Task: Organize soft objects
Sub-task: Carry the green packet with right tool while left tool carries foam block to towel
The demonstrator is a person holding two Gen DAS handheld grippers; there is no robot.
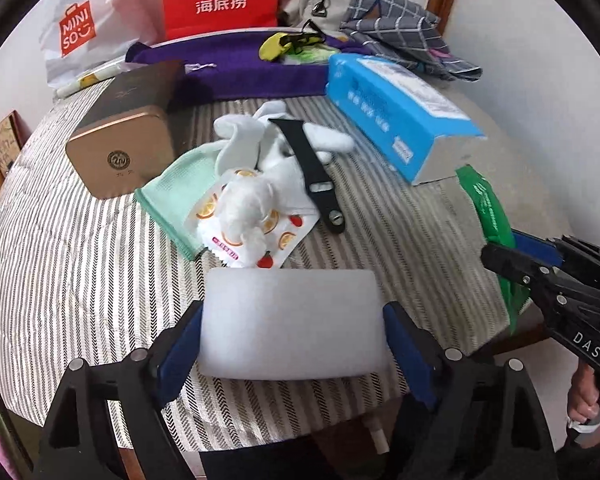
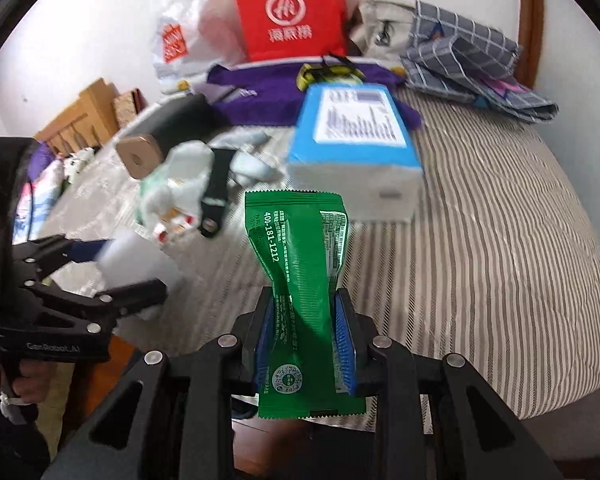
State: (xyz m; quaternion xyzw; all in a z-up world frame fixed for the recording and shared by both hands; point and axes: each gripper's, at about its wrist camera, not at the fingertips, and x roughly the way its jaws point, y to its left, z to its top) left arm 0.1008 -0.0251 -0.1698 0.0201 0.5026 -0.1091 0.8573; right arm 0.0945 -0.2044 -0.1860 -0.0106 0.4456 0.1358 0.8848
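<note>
Left claw [image 1: 292, 344] spread wide, angled downward, right claw [image 2: 306, 328] clamped narrow, angled downward

Before you on the bed [image 1: 60, 264], the foam block [image 1: 292, 324] lies nearest; behind it the plush [image 1: 248, 200] tops a cloth [image 1: 172, 192], tin [image 1: 120, 156] left, box [image 1: 396, 120] right.

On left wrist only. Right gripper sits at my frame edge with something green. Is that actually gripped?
Observer: Yes. The right gripper is shut on the green packet, pinching it narrow at the middle.
Operator: Which face is up?
Observer: The printed back, with a phone number and small text.
Operator: Any of it behind the grip?
Observer: Yes, the tail end, with a round seal, sticks out behind the blue pads, toward the handle.
</note>
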